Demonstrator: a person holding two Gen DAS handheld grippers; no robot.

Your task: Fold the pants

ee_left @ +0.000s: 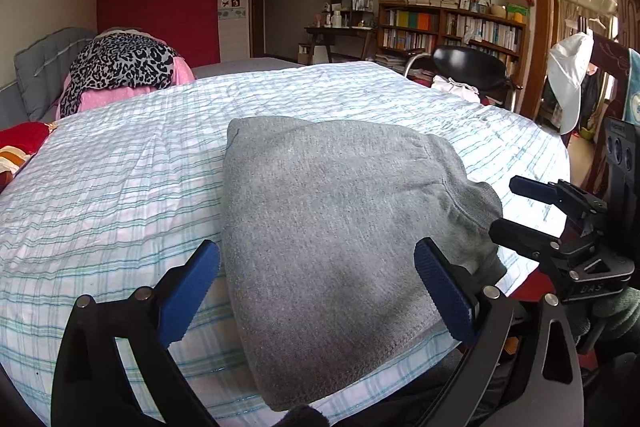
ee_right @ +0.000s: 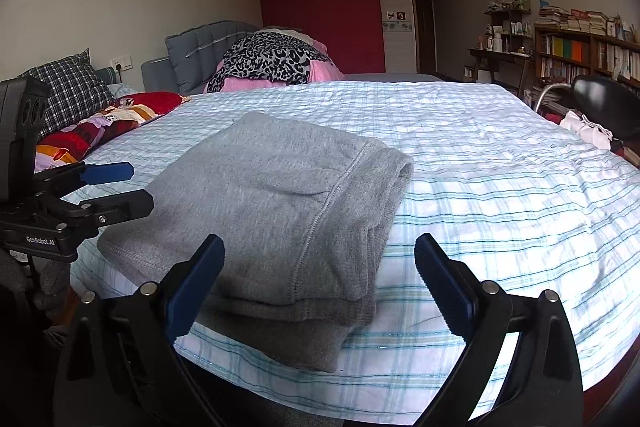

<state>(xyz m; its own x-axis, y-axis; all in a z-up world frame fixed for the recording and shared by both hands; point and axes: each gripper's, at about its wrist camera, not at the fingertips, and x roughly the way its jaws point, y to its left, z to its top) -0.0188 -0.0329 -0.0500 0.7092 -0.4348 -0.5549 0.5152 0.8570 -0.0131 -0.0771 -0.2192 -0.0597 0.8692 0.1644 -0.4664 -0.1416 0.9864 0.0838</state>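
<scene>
Lying folded near the bed's (ee_right: pixel 500 163) front edge: grey pants (ee_right: pixel 280 195), soft, thick, limp fleece. Left gripper (ee_left: pixel 320 291) jaws wide, empty; right gripper (ee_right: pixel 320 283) likewise. Best hold: the stacked hems nearest, pinching all layers together.

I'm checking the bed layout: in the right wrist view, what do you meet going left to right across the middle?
Left gripper → folded grey pants → striped bedsheet → black chair.
</scene>
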